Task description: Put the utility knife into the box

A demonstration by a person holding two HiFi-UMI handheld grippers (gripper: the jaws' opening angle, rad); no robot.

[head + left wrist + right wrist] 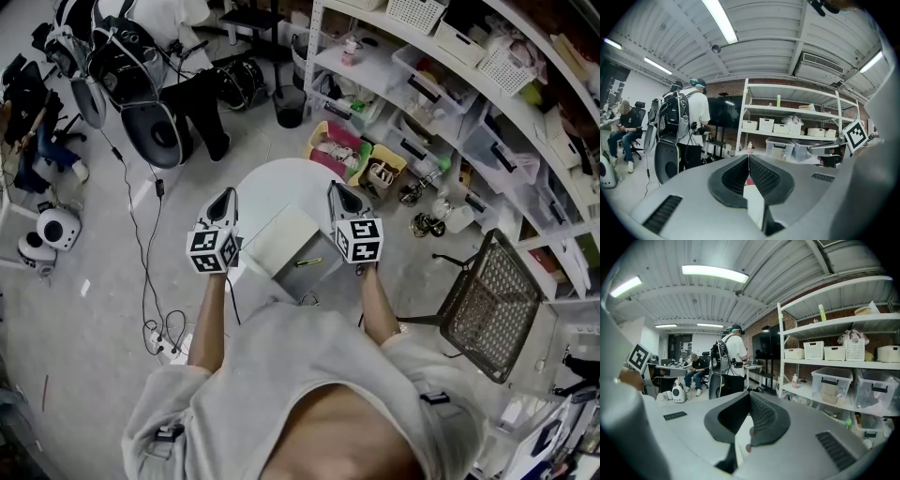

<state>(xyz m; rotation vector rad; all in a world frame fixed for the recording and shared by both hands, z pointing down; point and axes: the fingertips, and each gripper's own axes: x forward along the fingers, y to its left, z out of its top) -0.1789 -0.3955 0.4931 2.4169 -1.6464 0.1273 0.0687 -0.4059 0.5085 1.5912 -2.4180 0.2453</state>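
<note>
Head view looks steeply down; 2 gripper views share the shelves (pixel 843 363).

A round white table (pixel 281 183) carries a box (pixel 286 239), apparently open.

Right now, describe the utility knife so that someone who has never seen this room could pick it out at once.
Start at the round white table in the middle of the floor, in front of the shelving. On it sits a box with a white half and a grey half. The utility knife is the short yellowish bar lying on the grey half, the only coloured thing on the table.
</note>
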